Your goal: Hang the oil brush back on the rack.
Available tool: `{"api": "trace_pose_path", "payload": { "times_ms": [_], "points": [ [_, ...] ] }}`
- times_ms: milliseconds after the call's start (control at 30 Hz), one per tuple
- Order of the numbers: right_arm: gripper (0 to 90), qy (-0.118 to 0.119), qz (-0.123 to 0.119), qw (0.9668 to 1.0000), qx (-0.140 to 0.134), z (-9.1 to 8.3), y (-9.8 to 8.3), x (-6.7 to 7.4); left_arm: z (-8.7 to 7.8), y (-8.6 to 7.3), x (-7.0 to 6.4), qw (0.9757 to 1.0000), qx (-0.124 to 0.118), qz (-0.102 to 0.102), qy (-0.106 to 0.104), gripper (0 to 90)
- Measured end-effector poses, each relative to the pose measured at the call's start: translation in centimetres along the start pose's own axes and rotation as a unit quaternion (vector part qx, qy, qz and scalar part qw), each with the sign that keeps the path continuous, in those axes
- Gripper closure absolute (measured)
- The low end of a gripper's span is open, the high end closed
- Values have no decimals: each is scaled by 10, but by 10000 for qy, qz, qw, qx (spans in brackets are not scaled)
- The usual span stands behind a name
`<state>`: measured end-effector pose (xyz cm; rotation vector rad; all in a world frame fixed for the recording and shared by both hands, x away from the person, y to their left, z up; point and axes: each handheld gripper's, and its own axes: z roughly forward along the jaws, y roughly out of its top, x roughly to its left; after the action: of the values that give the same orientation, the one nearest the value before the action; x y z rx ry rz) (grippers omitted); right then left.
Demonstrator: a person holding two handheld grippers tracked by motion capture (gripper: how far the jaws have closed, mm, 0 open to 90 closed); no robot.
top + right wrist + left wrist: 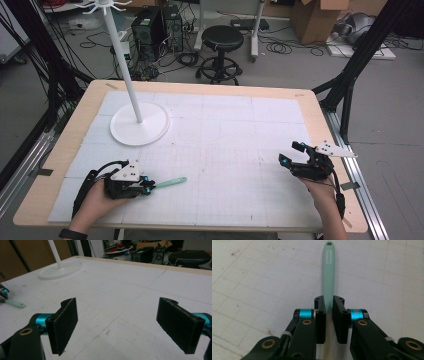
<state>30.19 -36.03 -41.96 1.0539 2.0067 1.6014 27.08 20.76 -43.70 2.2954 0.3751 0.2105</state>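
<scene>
Clamping the mint spatula handle (328, 277), left gripper (329, 315) fingers pinch it; right gripper (125, 325) gapes empty.

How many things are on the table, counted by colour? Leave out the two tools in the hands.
White: 1, the stand with its round base and tall pole.
Mint green: 1, the handle held in the left tool.
Total: 2.

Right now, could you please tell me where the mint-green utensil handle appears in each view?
High view: mint-green handle, lower left, held by the left gripper.
Left gripper view: top centre, running up from between the jaws.
Right gripper view: far left edge.
Shared landmark: white stand base.
</scene>
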Motion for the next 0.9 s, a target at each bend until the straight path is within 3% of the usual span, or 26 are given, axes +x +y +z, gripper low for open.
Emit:
{"api": "trace_pose_path", "payload": {
  "times_ms": [167, 267, 367, 467, 600, 633, 667, 733, 767, 900],
  "points": [
    [164, -5, 14, 10000, 17, 0, 0, 0, -9, 2, 2, 9991, -314, -138, 263, 818],
    [164, -8, 13, 10000, 16, 0, 0, 0, -16, 4, 5, 9968, -602, -299, 442, 818],
    [164, -6, 10, 10000, 14, 0, 0, -1, -24, 7, 10, 9947, -746, -331, 622, 819],
    [164, -20, 36, 10000, -4, 0, 0, -1, -32, 12, 14, 9916, -919, -423, 810, 818],
    [164, -42, 51, 10000, 2, 0, -1, -1, -46, 18, 20, 9855, -1234, -491, 1061, 818],
    [164, -46, 49, 10000, 2, 0, -1, -2, -51, 21, 22, 9827, -1326, -534, 1175, 819],
    [164, -50, 55, 10000, 9, 0, -1, -2, -54, 22, 24, 9815, -1381, -556, 1205, 818],
    [164, -51, 30, 10000, 3, -1, -1, -3, -63, 26, 27, 9753, -1574, -653, 1405, 818],
    [164, -58, 40, 10000, 11, -1, -1, -3, -68, 27, 30, 9734, -1625, -656, 1474, 818],
    [164, -104, 73, 9999, 23, -2, -1, -4, -89, 33, 37, 9580, -2011, -887, 1843, 819]
  ]
}}
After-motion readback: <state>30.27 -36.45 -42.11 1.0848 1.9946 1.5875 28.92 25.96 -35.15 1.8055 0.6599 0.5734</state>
